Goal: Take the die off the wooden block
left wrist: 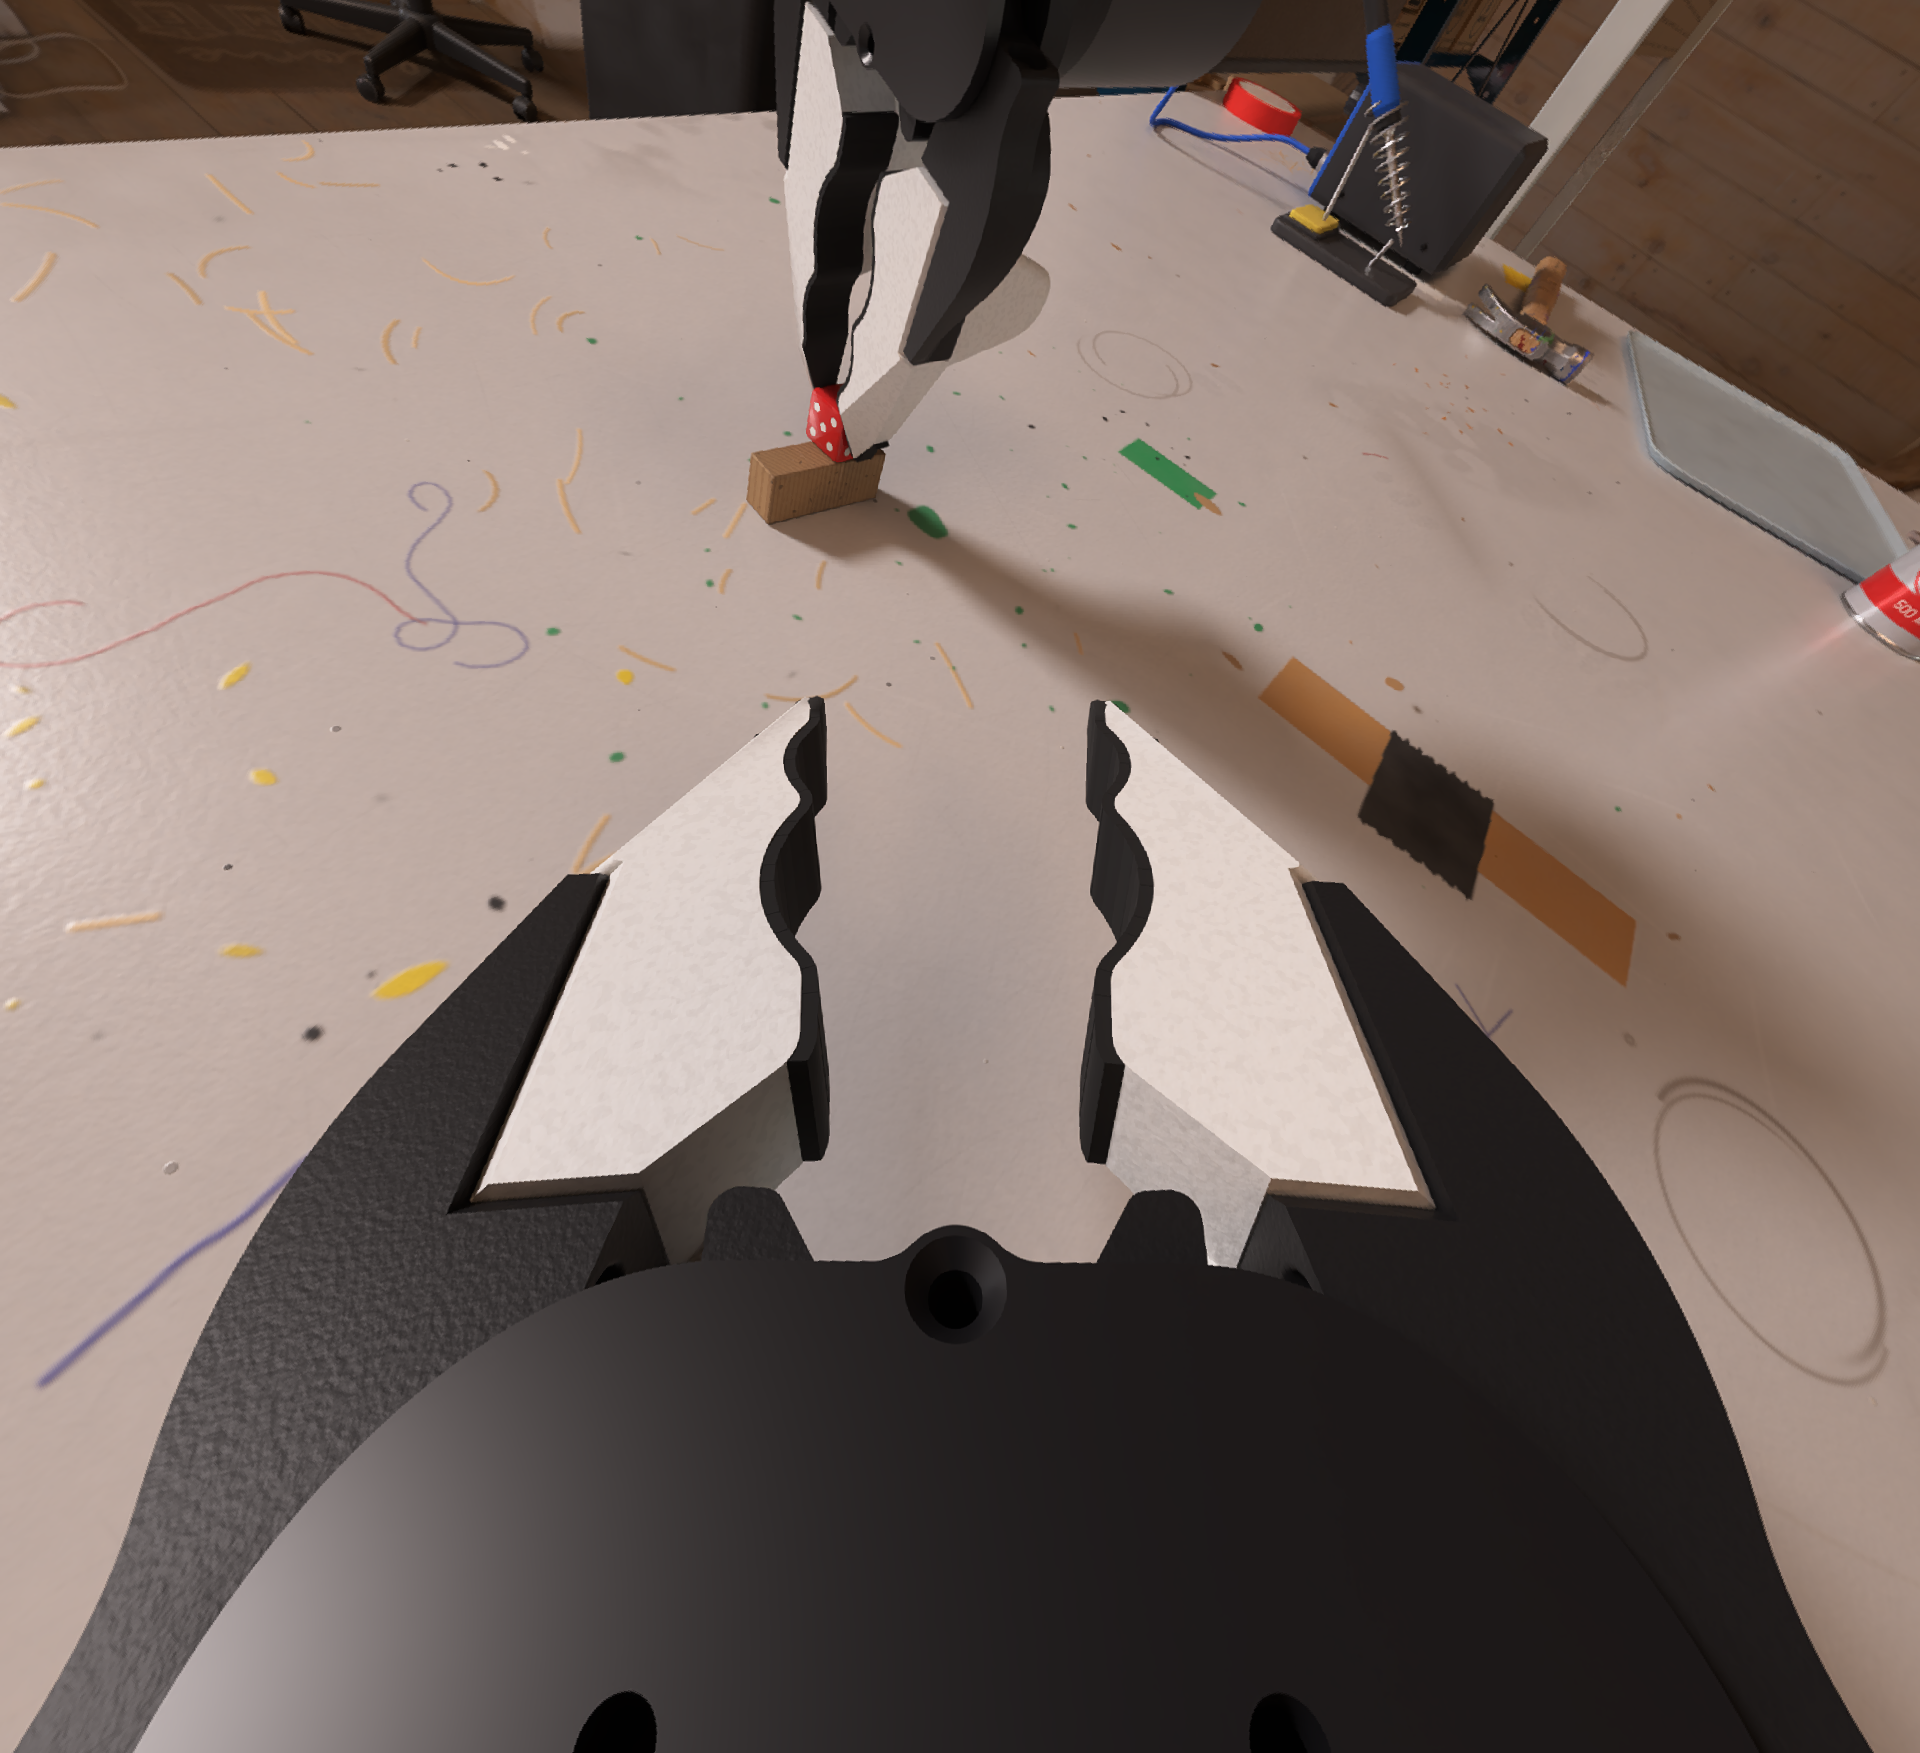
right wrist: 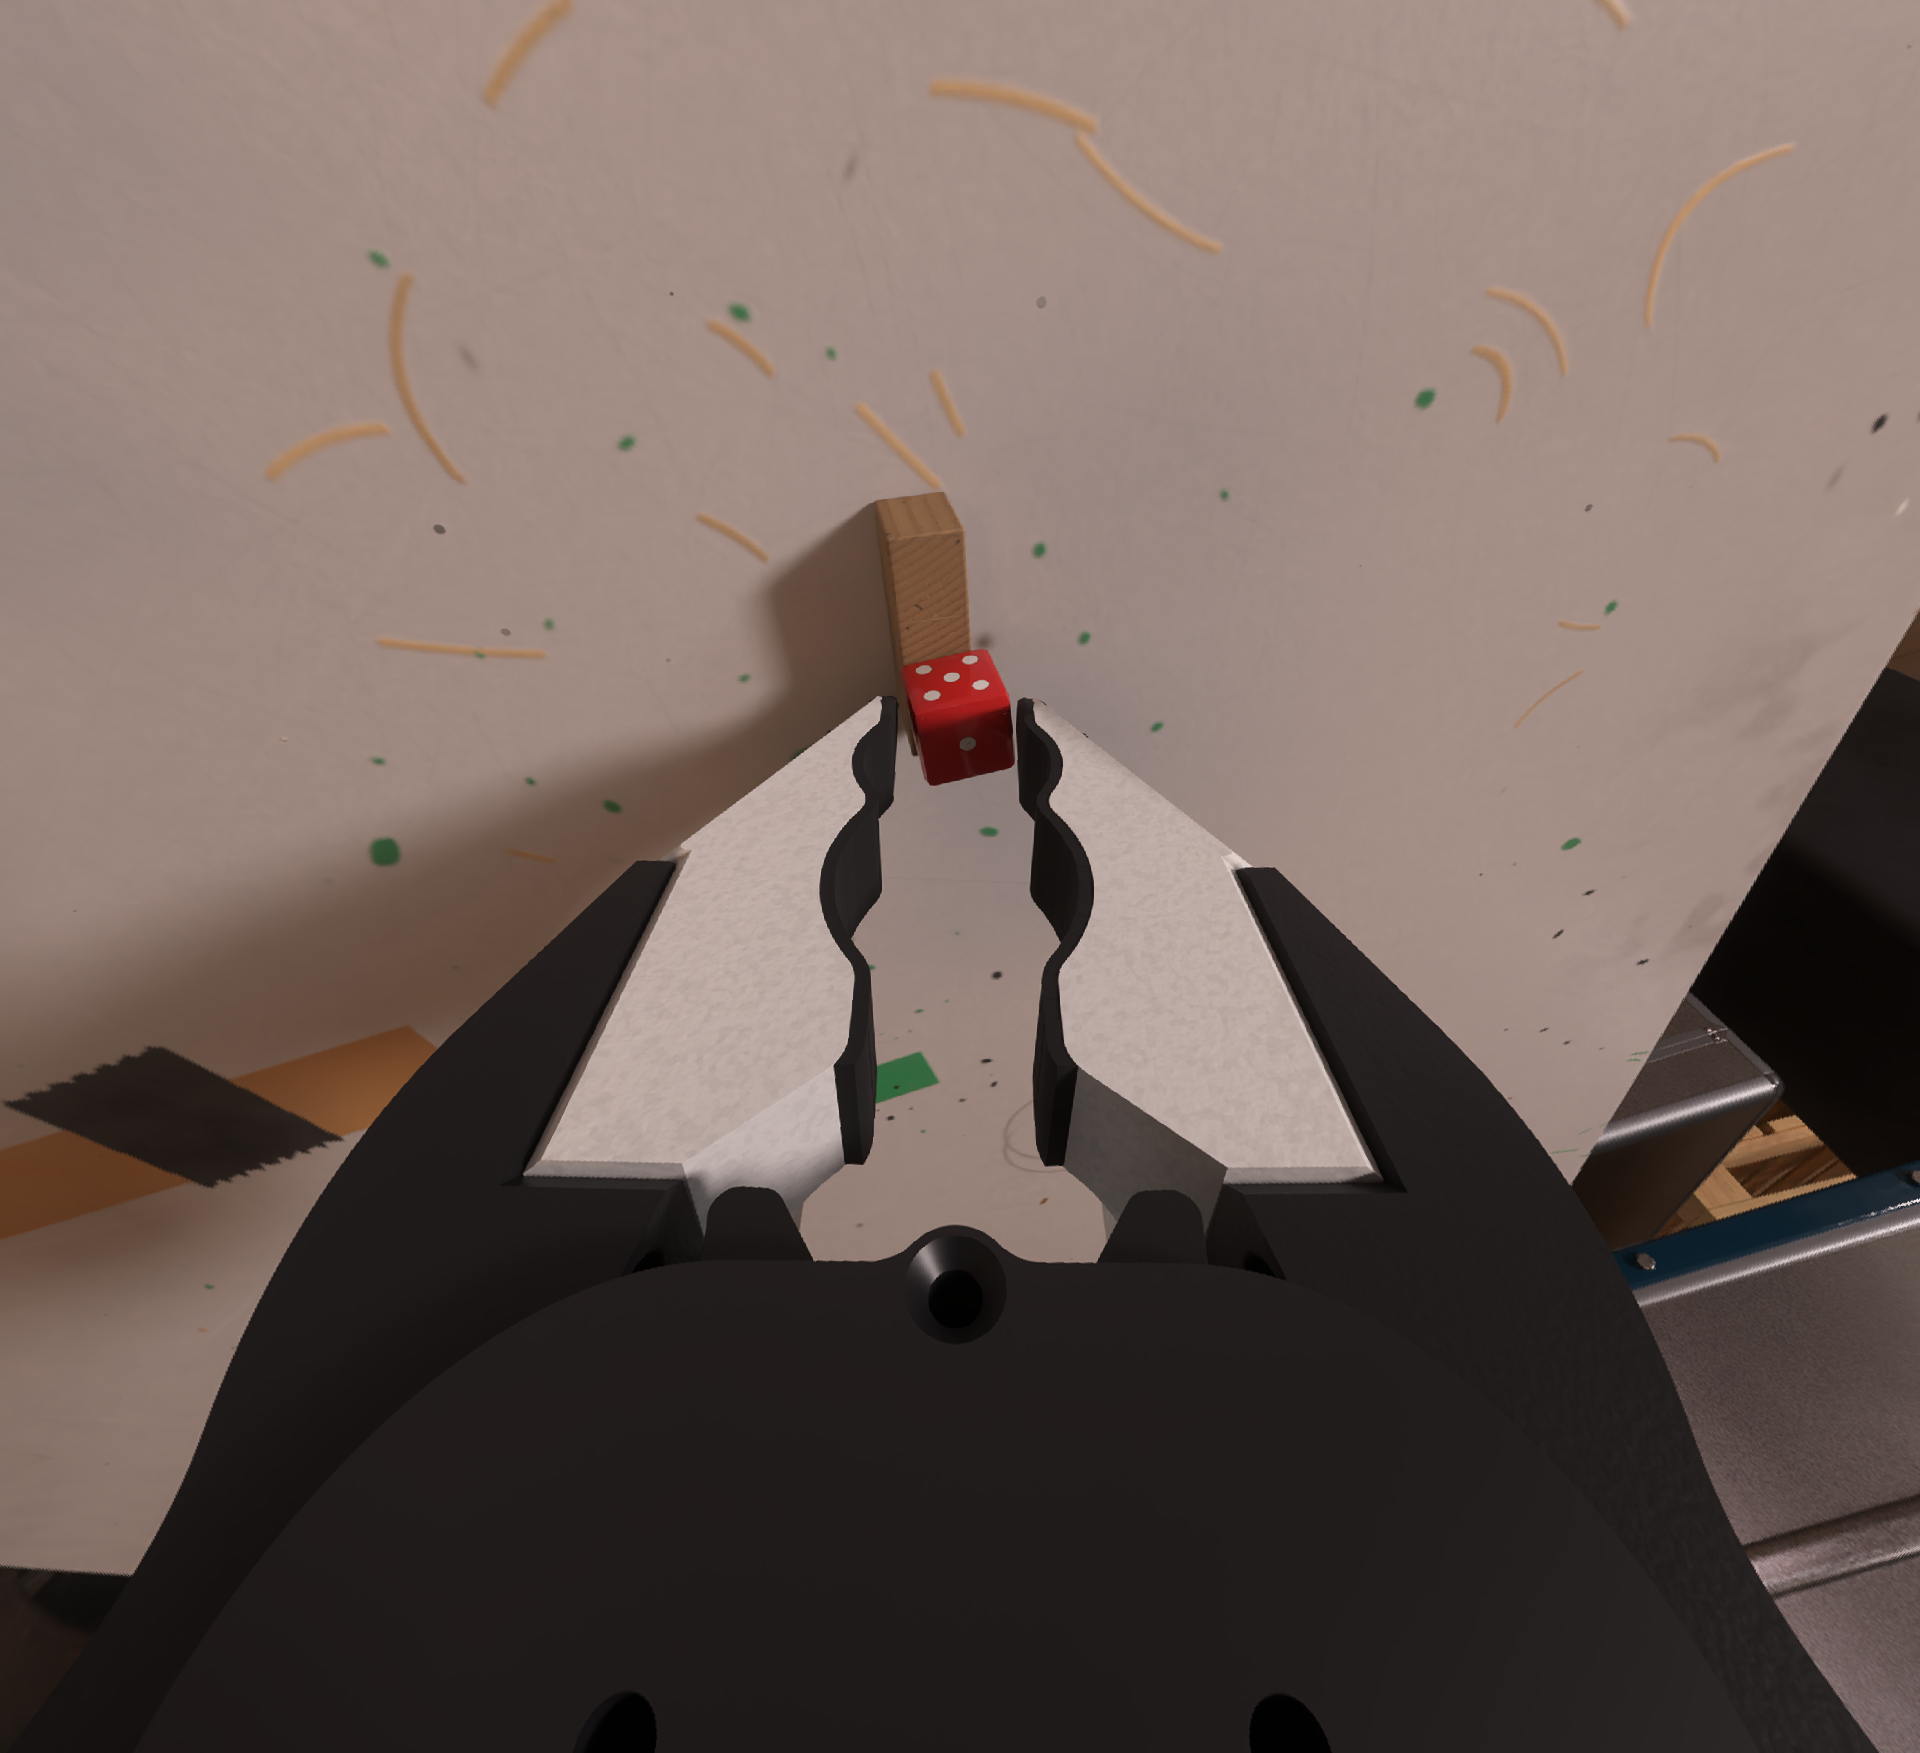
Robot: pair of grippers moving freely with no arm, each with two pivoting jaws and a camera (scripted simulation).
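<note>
A small red die (right wrist: 956, 716) with white pips sits between my right gripper's (right wrist: 956, 724) two fingertips, which are closed against its sides. It is at the near end of the wooden block (right wrist: 923, 571). In the left wrist view the die (left wrist: 826, 427) looks tilted at the right end of the block's (left wrist: 810, 485) top, with the right gripper (left wrist: 844, 415) coming down on it from above. I cannot tell whether the die touches the block. My left gripper (left wrist: 956, 716) is open and empty, low over the table, well short of the block.
The pale table (left wrist: 312, 477) is flecked with paint and shavings. A soldering station (left wrist: 1403, 176), red tape roll (left wrist: 1260, 105), hammer (left wrist: 1527, 321), grey tray (left wrist: 1756, 456) and red can (left wrist: 1891, 612) are at the right. An orange tape strip (left wrist: 1558, 903) lies nearer.
</note>
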